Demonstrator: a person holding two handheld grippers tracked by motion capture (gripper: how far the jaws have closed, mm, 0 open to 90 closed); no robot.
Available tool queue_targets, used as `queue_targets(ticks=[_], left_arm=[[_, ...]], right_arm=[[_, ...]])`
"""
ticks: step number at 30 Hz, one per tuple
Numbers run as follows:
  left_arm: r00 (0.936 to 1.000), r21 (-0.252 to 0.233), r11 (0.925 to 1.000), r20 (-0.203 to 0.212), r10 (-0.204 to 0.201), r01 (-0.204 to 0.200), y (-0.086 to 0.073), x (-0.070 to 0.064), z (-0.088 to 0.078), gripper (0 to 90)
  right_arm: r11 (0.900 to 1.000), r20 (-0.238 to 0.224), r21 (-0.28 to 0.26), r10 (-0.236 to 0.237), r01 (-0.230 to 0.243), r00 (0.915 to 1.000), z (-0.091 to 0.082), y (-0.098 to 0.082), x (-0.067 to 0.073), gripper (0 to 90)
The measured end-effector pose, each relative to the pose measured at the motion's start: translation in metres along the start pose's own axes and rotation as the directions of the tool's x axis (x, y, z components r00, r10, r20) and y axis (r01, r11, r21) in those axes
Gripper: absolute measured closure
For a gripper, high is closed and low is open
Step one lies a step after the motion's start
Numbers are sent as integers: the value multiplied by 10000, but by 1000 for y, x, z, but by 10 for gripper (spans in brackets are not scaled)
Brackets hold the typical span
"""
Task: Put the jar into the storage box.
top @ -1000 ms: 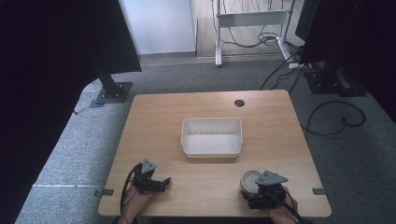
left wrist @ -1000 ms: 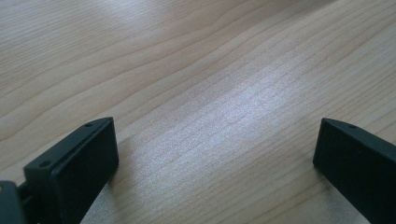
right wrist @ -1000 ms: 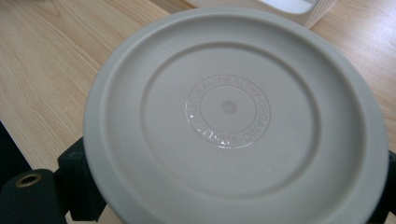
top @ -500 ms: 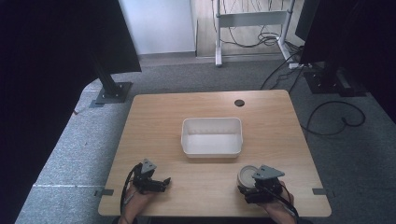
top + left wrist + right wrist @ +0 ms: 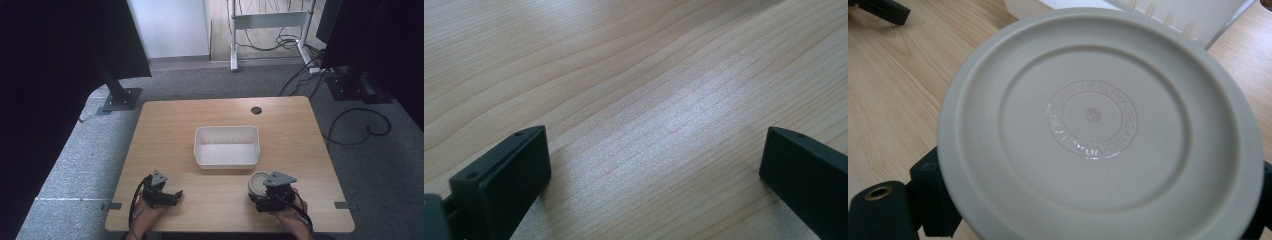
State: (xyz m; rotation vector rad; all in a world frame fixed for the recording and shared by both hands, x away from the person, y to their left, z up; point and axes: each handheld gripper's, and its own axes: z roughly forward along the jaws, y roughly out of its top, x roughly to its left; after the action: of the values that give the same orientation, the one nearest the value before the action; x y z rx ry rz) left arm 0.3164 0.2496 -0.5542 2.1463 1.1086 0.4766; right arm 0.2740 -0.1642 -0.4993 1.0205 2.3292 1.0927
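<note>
Wooden table [image 5: 165, 130]: the lid [image 5: 1100, 127] is clamped by the right gripper [image 5: 272, 192] (left gripper [image 5: 649, 165] spread, empty) and is best kept level toward the tub [image 5: 227, 146].

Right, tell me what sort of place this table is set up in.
Probably a lab or office workroom rigged for recording. A bare wooden table with a cable hole stands on grey carpet, black stands flank it, and loose cables trail across the floor behind, near a white desk frame.
</note>
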Motion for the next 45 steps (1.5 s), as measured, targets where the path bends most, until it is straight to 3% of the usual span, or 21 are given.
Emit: queue_targets(ticks=[28, 45], left_arm=[[10000, -5, 10000, 24, 23, -23, 0, 0, 0, 0], [10000, -6, 10000, 26, 25, -25, 0, 0, 0, 0]], right_arm=[[9988, -257, -281, -398, 390, 9989, 25, 36, 4, 94], [9988, -411, -316, -386, 373, 9984, 43, 56, 1, 94]])
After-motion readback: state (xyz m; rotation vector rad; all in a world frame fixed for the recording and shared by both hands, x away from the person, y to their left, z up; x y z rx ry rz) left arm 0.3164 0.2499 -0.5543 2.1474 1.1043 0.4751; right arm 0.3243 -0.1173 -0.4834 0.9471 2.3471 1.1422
